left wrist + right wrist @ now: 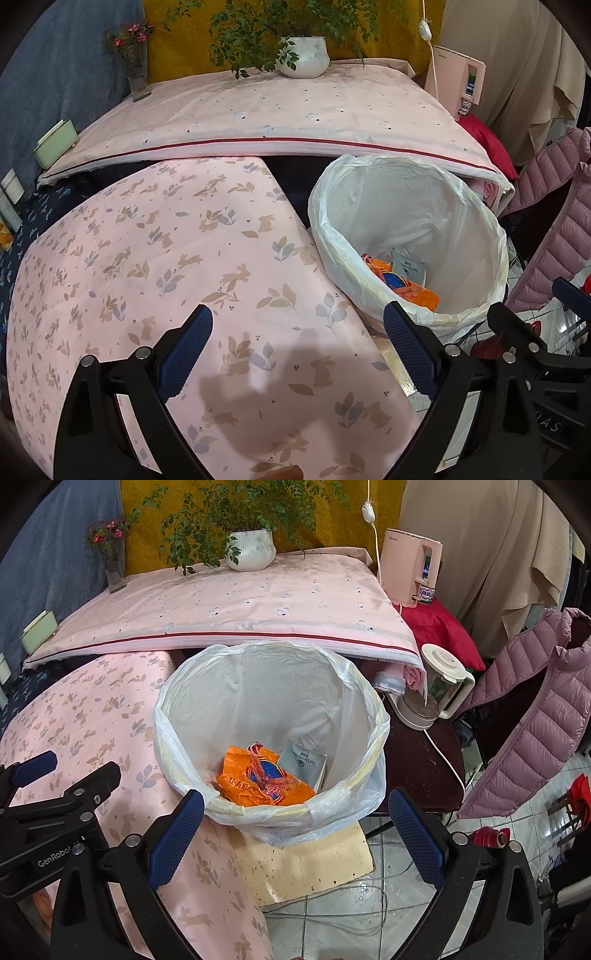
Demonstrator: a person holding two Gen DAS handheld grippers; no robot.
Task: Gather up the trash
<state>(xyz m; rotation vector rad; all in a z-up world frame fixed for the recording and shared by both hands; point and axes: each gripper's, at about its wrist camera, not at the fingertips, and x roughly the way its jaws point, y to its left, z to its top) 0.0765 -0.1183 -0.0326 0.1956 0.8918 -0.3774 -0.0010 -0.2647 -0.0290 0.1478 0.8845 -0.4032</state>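
Note:
A trash bin lined with a white plastic bag (343,679) stands beside the rabbit-print pink cloth; it also shows in the left wrist view (476,206). Inside lie an orange crumpled wrapper (266,779) and a grey-white packet (304,762), both seen in the left wrist view too, the wrapper (410,286) beside the packet (408,269). My right gripper (295,801) is open and empty, just above the bin's near rim. My left gripper (299,317) is open and empty over the pink cloth, left of the bin. The left gripper's body shows at the left of the right wrist view (55,794).
A pink-clothed table (229,605) behind holds a potted plant (251,550), a flower vase (112,565) and a pink water dispenser (410,568). A white kettle (436,686) and a pink puffer jacket (535,716) stand right of the bin. A foam board (314,864) and cables lie on the tiled floor.

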